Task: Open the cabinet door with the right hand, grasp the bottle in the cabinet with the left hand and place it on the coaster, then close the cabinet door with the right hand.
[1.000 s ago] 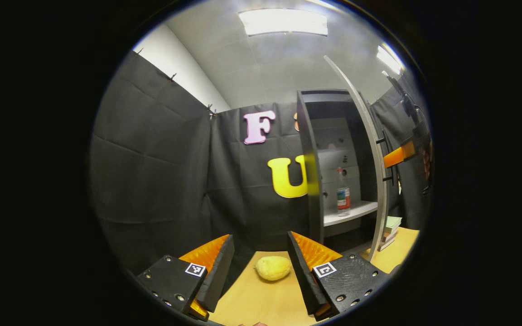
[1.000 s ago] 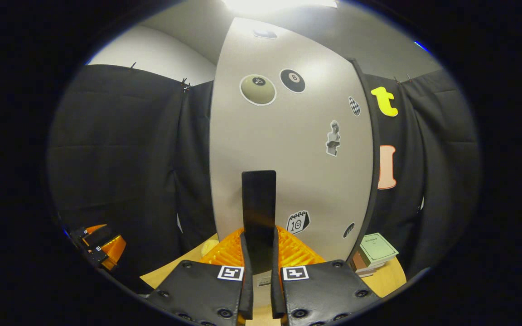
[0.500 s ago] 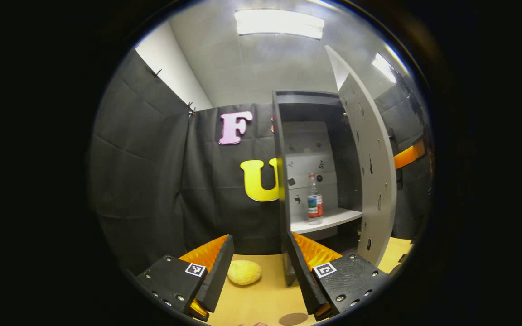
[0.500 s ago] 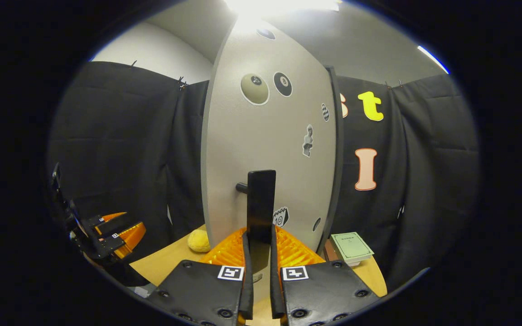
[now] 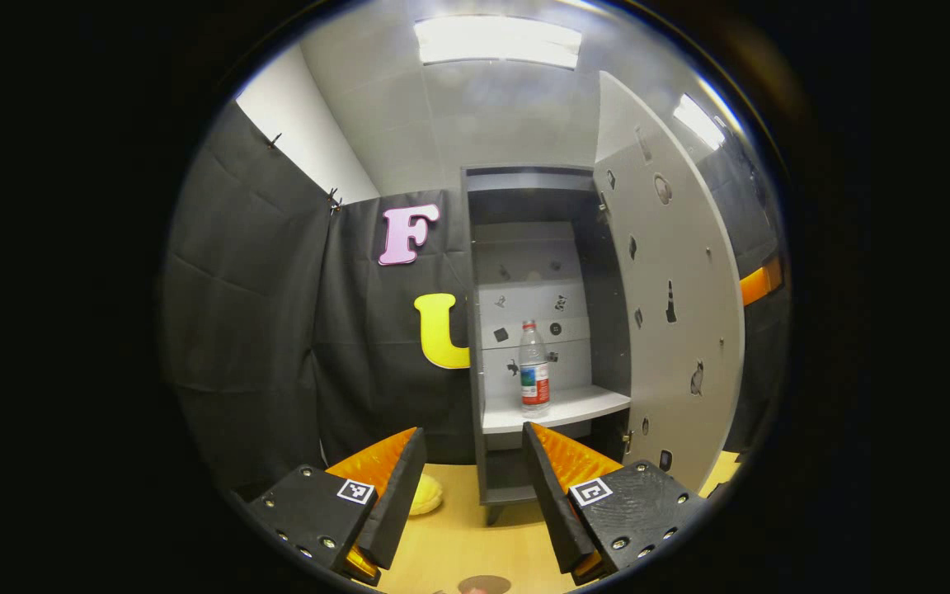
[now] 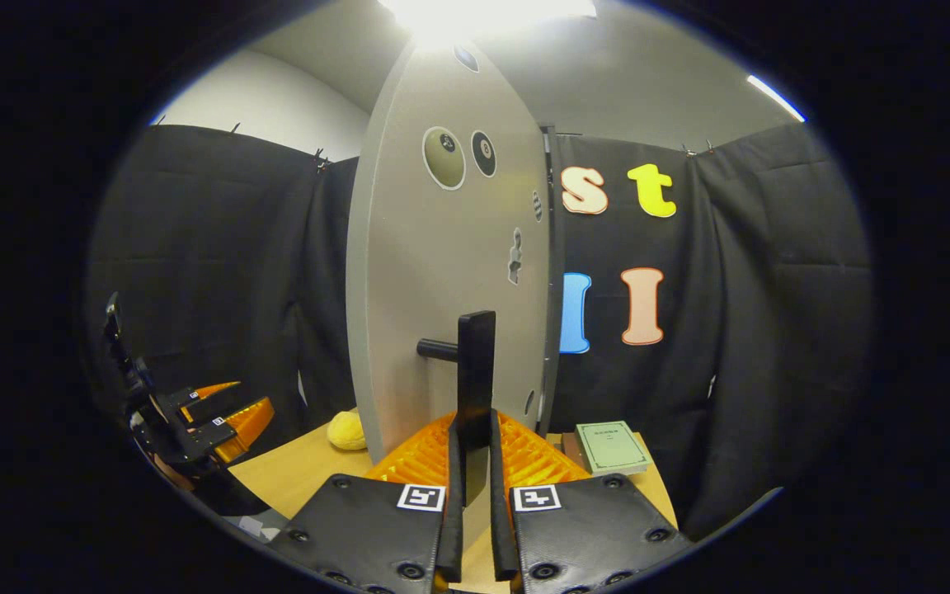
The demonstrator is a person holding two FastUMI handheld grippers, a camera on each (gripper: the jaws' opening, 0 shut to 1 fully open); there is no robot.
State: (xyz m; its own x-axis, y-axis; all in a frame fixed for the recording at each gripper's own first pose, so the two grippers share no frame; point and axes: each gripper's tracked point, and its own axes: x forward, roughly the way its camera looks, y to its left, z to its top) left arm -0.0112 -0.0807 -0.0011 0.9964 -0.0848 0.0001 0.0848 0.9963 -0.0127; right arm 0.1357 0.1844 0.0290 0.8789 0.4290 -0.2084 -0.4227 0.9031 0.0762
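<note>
Right gripper (image 6: 472, 495) is clamped on the door handle (image 6: 475, 388), the cabinet door (image 5: 673, 280) swung wide, so opening looks nearly done. Left gripper (image 5: 468, 487), fingers spread and empty, must reach in for the clear, red-labelled bottle (image 5: 533, 368) standing upright on the cabinet shelf (image 5: 574, 407)

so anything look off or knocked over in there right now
Nothing stands out. The bottle stands upright on the cabinet shelf, the cabinet door hangs straight with the right gripper shut on its handle.
</note>
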